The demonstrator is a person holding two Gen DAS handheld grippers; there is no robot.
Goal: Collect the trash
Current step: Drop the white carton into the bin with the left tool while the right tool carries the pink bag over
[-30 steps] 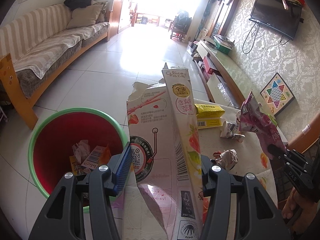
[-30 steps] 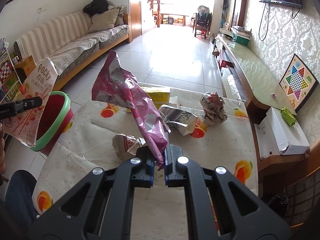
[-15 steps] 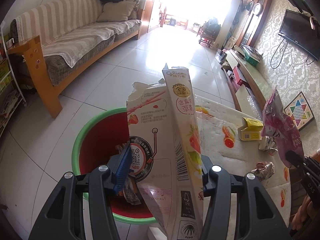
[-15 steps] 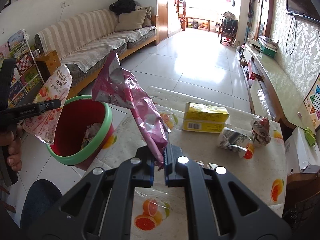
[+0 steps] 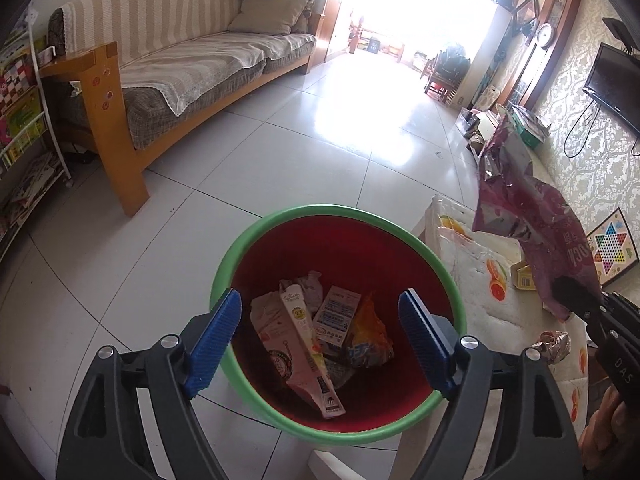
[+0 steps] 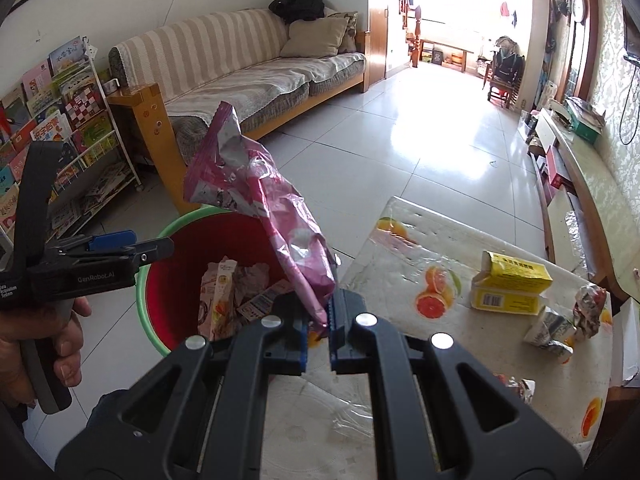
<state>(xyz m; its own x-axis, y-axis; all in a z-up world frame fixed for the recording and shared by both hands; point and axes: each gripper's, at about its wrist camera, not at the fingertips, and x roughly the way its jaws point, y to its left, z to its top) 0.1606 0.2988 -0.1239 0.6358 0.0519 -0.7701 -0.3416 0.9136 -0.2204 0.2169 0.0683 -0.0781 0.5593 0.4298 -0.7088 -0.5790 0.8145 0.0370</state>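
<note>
My left gripper (image 5: 320,336) hangs over the red bin with a green rim (image 5: 280,216), its jaws opening with nothing between them. The pink snack box (image 5: 296,344) lies inside the bin among other wrappers. My right gripper (image 6: 318,320) is shut on a crumpled pink foil bag (image 6: 272,216), held up near the table's left edge beside the bin (image 6: 168,232). In the left wrist view the same bag (image 5: 524,216) shows at right with the right gripper (image 5: 576,300). A yellow box (image 6: 512,288) and crumpled wrappers (image 6: 588,312) lie on the table.
The fruit-print table (image 6: 400,248) stands right of the bin. A striped sofa (image 5: 180,60) with a wooden arm and a book rack (image 6: 60,120) are at left. A low TV bench (image 6: 580,184) runs along the right wall. A hand (image 6: 40,344) grips the left tool.
The left gripper moved over the bin, opened, and the pink snack box dropped into it. The right gripper carried the foil bag left toward the bin.
</note>
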